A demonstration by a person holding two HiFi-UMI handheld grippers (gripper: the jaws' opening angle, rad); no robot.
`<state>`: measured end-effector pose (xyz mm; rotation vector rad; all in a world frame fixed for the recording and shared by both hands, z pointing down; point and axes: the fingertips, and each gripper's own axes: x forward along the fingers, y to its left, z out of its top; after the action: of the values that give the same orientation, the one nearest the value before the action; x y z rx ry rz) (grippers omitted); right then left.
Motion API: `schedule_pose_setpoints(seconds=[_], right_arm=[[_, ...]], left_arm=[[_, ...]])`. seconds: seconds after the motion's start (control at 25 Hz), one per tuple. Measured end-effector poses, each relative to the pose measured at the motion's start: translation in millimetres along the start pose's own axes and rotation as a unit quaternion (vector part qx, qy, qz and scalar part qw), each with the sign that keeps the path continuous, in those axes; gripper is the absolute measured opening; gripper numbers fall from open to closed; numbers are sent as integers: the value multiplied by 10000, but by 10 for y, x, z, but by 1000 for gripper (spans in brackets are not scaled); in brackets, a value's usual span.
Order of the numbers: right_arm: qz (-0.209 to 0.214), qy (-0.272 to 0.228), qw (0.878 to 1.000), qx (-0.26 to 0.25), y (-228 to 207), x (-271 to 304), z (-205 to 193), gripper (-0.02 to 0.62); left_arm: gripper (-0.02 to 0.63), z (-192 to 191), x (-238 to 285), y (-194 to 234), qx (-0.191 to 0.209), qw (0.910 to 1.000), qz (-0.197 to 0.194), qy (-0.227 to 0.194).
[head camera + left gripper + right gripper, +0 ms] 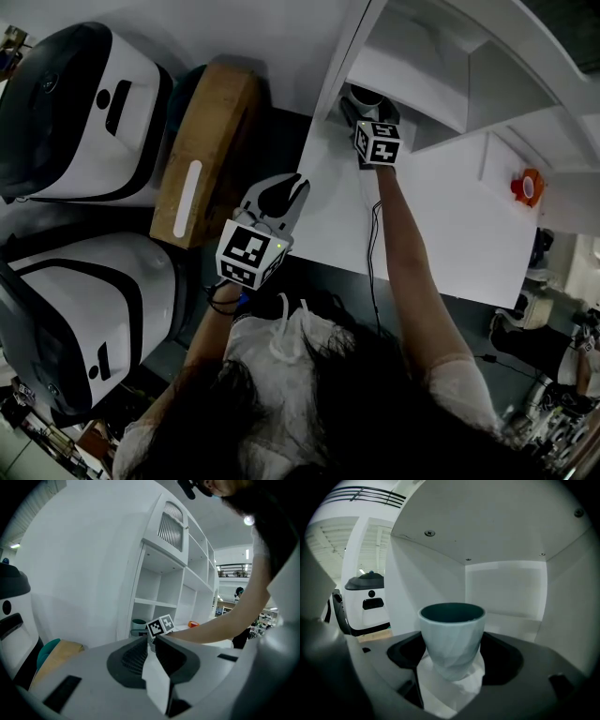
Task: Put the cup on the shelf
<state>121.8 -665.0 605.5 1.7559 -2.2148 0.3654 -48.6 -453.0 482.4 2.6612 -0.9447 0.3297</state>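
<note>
right gripper (pixel 362 118) | jaws clamped low on cup (pixel 452 651), cup held upright inside end compartment of shelf (pixel 506 590), judged ready for set-down | left gripper (pixel 279 195) | jaws pressed together, empty, parked clear of shelf

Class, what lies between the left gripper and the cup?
Only bare white surface, shown in the head view, separates left gripper from cup.
</note>
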Motion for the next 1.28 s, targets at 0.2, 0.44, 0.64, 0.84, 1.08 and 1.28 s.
schedule_pose_setpoints(seconds=[0.2, 0.44, 0.64, 0.84, 1.08, 1.28], right_arm=[[98, 516, 9982, 295, -14, 32, -120, 362], [192, 1040, 9926, 588, 24, -12, -320, 362], [253, 1328, 9891, 585, 78, -187, -477, 362], [345, 760, 9944, 645, 104, -562, -294, 362], [656, 144, 9964, 516, 271, -1232, -22, 362], [875, -322, 9932, 699, 458, -1842, 227, 360]], left_arm=[[64, -24, -58, 26, -22, 10000, 62, 20], [64, -73, -141, 123, -76, 9998, 183, 48], [64, -86, -167, 78, -213, 9996, 166, -2], [64, -46, -188, -30, -292, 9995, 122, -93], [64, 46, -220, -174, -254, 9994, 106, -199], [64, 59, -242, -415, -185, 9996, 119, -189]])
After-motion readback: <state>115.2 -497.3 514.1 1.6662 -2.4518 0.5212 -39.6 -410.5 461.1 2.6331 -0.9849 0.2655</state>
